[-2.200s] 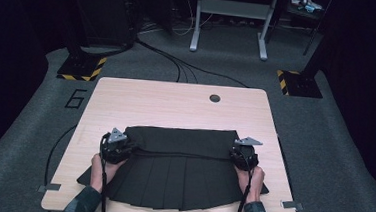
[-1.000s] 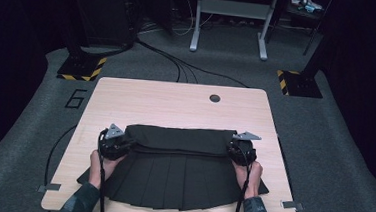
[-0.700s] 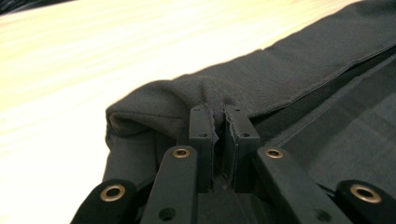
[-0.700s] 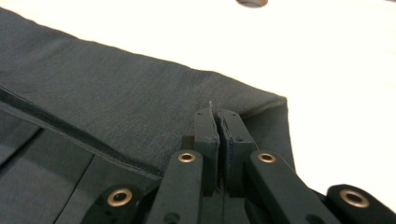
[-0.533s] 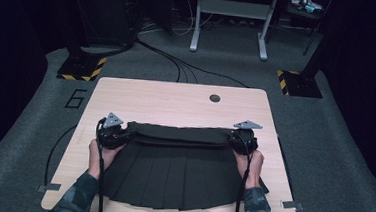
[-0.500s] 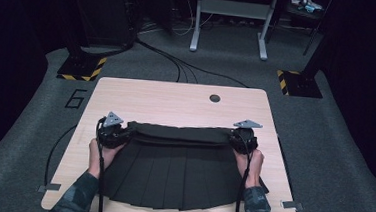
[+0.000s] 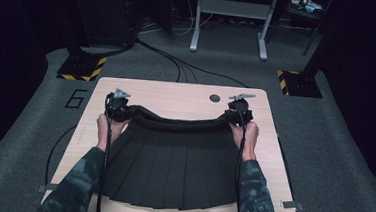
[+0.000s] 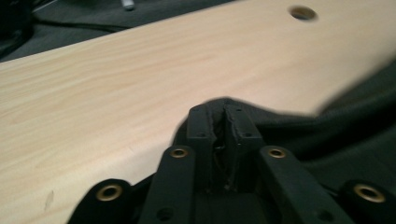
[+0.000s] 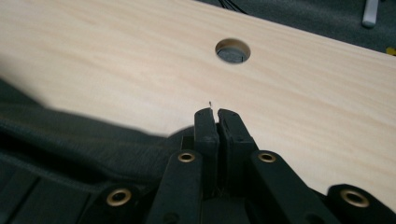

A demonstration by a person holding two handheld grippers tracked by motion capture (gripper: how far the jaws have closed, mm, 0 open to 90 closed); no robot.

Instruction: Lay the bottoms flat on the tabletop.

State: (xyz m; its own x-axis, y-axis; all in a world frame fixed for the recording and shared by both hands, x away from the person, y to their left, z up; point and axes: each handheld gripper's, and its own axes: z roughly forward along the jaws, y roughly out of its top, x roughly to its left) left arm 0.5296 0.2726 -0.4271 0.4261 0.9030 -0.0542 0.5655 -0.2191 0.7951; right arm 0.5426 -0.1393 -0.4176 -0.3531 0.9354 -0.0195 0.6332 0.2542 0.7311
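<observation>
A black pleated skirt point(image 7: 172, 165) lies spread over the near half of the wooden table point(image 7: 176, 97), hem toward the person. Its waistband runs taut between the two grippers. My left gripper point(image 7: 120, 109) is shut on the waistband's left corner; in the left gripper view its jaws point(image 8: 224, 114) pinch dark cloth, and the skirt point(image 8: 345, 116) trails off to the right. My right gripper point(image 7: 238, 114) is shut on the right corner; the right gripper view shows its jaws point(image 9: 217, 116) closed, with the skirt point(image 9: 70, 135) lying to their left.
A round cable hole point(image 7: 214, 98) point(image 9: 232, 50) sits near the table's far edge, just left of the right gripper. Bare wood lies beyond the waistband. On the floor behind are cables point(image 7: 179, 65), two yellow-and-black stand bases point(image 7: 81, 68) and a grey metal frame point(image 7: 229, 18).
Both grippers have moved away from the person toward the far edge, drawing the waistband with them. The skirt now reaches farther up the table and lies longer.
</observation>
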